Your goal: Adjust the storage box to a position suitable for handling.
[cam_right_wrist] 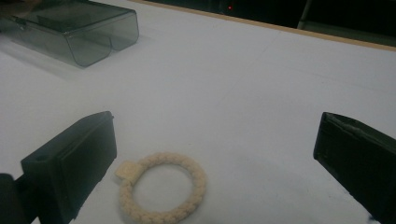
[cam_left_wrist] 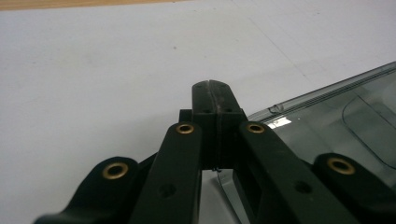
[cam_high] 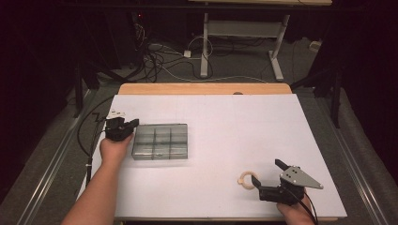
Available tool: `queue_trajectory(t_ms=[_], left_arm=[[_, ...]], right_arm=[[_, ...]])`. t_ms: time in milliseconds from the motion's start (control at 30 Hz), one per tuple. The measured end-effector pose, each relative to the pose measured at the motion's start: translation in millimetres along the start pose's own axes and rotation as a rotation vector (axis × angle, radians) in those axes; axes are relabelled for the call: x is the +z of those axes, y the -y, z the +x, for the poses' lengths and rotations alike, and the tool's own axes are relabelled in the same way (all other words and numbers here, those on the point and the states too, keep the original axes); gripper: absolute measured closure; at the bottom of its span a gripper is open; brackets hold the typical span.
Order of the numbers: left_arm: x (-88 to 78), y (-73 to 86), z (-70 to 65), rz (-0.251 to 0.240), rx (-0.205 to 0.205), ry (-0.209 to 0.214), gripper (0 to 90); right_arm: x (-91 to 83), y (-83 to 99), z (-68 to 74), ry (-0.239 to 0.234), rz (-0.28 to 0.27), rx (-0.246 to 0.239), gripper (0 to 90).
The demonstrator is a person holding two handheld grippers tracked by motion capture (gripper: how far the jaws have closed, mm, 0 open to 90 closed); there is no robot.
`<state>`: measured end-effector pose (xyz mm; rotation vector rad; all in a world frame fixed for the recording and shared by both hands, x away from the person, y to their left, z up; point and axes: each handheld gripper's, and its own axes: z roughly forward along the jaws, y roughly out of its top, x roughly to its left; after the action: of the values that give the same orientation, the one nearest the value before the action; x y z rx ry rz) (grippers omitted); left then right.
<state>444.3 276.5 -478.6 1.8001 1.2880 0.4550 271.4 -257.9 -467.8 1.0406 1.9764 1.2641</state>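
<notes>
The ring point(cam_right_wrist: 162, 189), a pale beaded loop lying flat at the table's point(cam_high: 225, 122) near right, sits between the spread, empty jaws of the right gripper point(cam_high: 267, 172), nearer its left jaw, while the clenched left gripper point(cam_high: 126, 125) rests by the far-left clear box point(cam_high: 160, 141)

My grippers' jaws are matt black plastic with brass-coloured rivets. The compartment box point(cam_high: 160, 141) looks like smoky, glossy clear plastic. Well apart from the box, the cream ring point(cam_right_wrist: 161, 193) has a knobbly, braided matt surface. The table point(cam_high: 234, 131) is smooth matt white with a wooden edge.
</notes>
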Motion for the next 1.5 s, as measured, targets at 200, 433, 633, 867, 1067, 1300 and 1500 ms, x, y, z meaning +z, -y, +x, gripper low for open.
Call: queue_trajectory(t_ms=[200, 433, 633, 867, 1067, 1300, 1500], left_arm=[[0.8, 4.2, -21.9, 0.001, 0.010, 0.012, 88.5], [-1.4, 8.2, -44.5, 0.018, 0.038, 0.024, 88.5], [-3.3, 14.1, -61.9, 0.015, 0.046, 0.041, 88.5], [-6.7, 20.9, -84.5, 0.023, 0.062, 0.064, 88.6], [-9.3, 25.7, -106.1, 0.037, 0.096, 0.091, 88.6], [-15.3, 36.6, -130.1, 0.038, 0.144, 0.128, 88.6], [-22.3, 46.8, -134.6, 0.018, 0.130, 0.166, 88.5]], right_arm=[[0.9, 0.1, 1.1, -0.002, 0.002, 0.000, 0.2], [1.0, -0.3, 2.0, -0.004, 0.001, -0.002, 0.2], [1.3, -0.2, 2.7, -0.005, 0.004, -0.003, 0.2], [2.0, -0.3, 3.6, -0.011, 0.003, -0.004, 0.2], [1.3, -0.4, 3.9, -0.014, 0.002, -0.002, 0.2], [1.5, -0.8, 4.6, -0.018, -0.004, 0.010, 0.2], [4.5, -1.5, 7.6, -0.027, 0.000, 0.023, 0.2]])
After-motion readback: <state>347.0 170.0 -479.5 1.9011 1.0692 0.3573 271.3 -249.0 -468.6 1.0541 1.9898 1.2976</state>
